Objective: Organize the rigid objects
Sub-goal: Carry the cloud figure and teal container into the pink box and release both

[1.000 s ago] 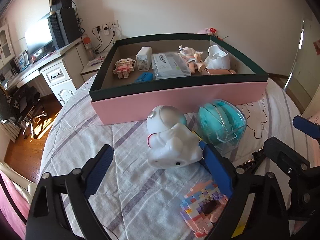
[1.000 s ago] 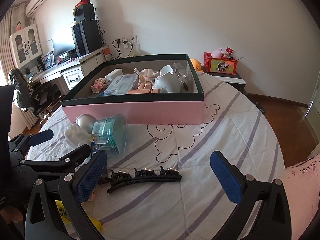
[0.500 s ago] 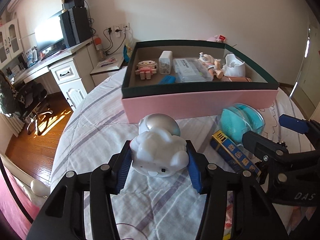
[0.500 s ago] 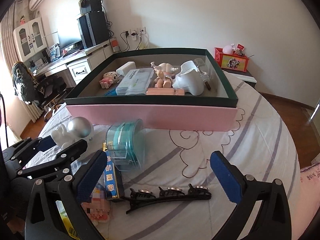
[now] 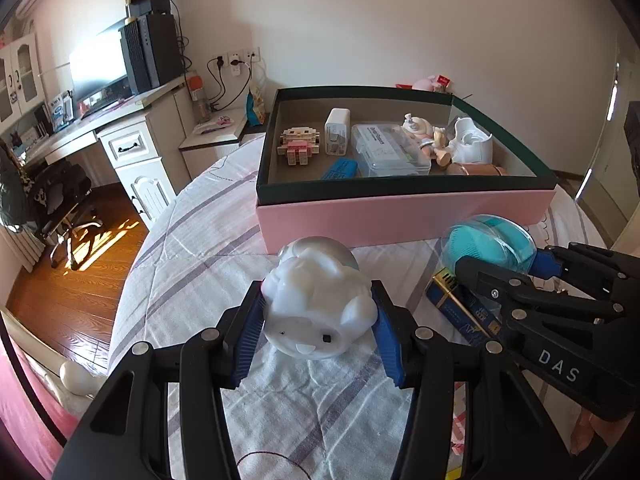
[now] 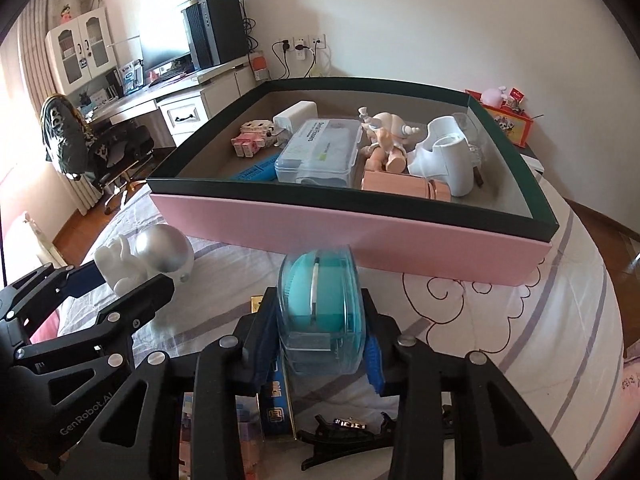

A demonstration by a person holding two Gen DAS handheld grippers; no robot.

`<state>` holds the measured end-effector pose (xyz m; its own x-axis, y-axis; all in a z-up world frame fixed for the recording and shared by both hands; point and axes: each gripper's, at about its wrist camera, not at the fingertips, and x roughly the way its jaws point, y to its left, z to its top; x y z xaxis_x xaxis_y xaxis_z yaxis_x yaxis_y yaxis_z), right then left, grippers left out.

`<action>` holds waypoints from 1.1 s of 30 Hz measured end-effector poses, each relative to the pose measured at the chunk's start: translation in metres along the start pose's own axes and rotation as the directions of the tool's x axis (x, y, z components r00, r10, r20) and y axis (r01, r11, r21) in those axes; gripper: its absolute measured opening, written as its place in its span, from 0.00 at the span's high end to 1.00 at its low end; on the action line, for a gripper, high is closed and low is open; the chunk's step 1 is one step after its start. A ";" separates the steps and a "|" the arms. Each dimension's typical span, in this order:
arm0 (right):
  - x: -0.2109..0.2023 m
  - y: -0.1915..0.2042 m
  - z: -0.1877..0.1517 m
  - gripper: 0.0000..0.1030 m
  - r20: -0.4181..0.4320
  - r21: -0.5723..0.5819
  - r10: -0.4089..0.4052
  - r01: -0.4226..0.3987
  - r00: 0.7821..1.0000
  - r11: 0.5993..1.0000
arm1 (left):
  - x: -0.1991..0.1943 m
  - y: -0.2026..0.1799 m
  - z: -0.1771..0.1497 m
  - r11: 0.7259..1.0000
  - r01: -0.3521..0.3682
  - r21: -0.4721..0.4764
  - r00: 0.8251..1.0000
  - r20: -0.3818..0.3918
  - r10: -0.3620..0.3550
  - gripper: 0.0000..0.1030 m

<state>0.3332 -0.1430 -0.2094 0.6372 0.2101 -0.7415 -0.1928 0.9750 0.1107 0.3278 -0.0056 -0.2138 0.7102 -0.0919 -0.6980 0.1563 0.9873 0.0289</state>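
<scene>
Left wrist view: left gripper (image 5: 318,322), open a second ago, now clamps the white astronaut figure (image 5: 320,304) on the striped sheet (image 5: 192,264), short of the pink box (image 5: 404,216).

Right wrist view: right gripper (image 6: 320,346) — jaws just closed — pinches the clear case (image 6: 320,304); desk (image 6: 132,100) far left.

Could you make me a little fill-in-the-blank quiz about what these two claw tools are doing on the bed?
1. The left gripper is shut on the white ____ figure.
2. The right gripper clamps a clear case with something ____ inside.
3. The box has a ____ outer wall.
4. The black hair clip lies ____ the box.

Missing words: astronaut; teal; pink; outside
</scene>
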 end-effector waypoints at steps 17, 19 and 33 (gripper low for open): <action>-0.049 -0.021 0.065 0.63 0.168 -0.070 -0.017 0.029 0.986 0.997 | -0.008 -0.029 0.107 0.987 0.048 0.151 0.992 0.112 -0.066 0.50; -0.040 -0.025 0.085 0.63 0.163 -0.083 -0.039 0.053 0.986 0.995 | 0.007 -0.034 0.128 0.984 0.036 0.173 0.994 0.100 -0.054 0.50; 0.068 -0.078 0.168 0.63 0.022 -0.036 -0.132 0.132 0.991 0.991 | 0.151 -0.046 0.204 0.989 0.091 0.116 0.989 -0.128 -0.076 0.50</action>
<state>0.5172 -0.1922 -0.1572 0.6731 0.0815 -0.7351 -0.1336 0.9910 -0.0125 0.5681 -0.0916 -0.1745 0.6028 -0.1497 -0.7837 0.2991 0.9530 0.0481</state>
